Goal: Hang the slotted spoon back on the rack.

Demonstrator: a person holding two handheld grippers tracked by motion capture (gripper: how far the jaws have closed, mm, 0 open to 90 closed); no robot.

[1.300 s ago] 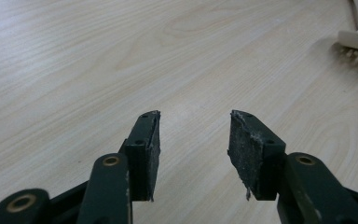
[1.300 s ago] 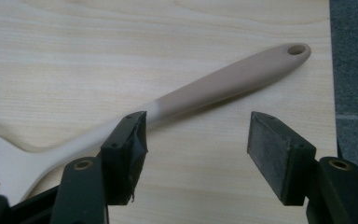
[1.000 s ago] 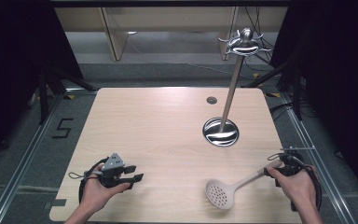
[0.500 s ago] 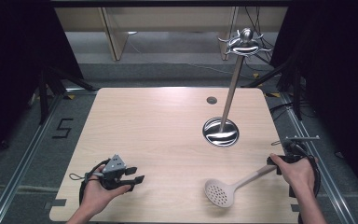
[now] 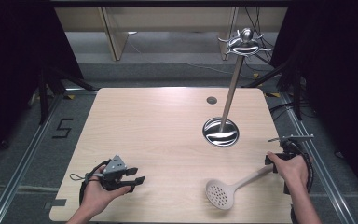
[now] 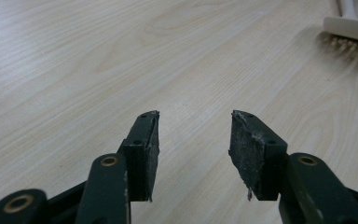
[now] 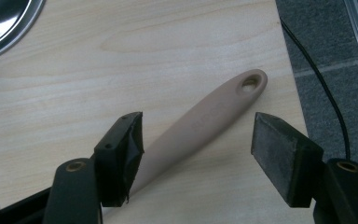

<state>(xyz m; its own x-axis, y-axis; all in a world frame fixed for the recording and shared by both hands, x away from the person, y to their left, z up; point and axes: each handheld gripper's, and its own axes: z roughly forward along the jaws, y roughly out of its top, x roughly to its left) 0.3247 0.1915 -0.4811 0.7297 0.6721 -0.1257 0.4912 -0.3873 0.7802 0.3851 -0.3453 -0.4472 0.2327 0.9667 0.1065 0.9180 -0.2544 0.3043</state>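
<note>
While the right gripper point(image 7: 198, 156) straddles the slotted spoon's point(image 5: 233, 186) handle, jaws apart (table's 4 o'clock), closing comes next; left gripper point(image 6: 193, 154) gapes idle.

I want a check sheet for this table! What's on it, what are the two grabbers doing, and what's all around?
Surface: pale wooden table, bare in the middle, with a small dark round hole near the far edge.
Job's things: beige slotted spoon lying flat near the front right corner, handle toward the right gripper.
Clutter: shiny metal stand with a round base and a tall pole.
Grippers: left gripper open over bare wood; right gripper open, jaws either side of the spoon handle, not closed on it.
Cables: black cable on the floor beside the table.
Surroundings: grey floor with metal rails.
</note>
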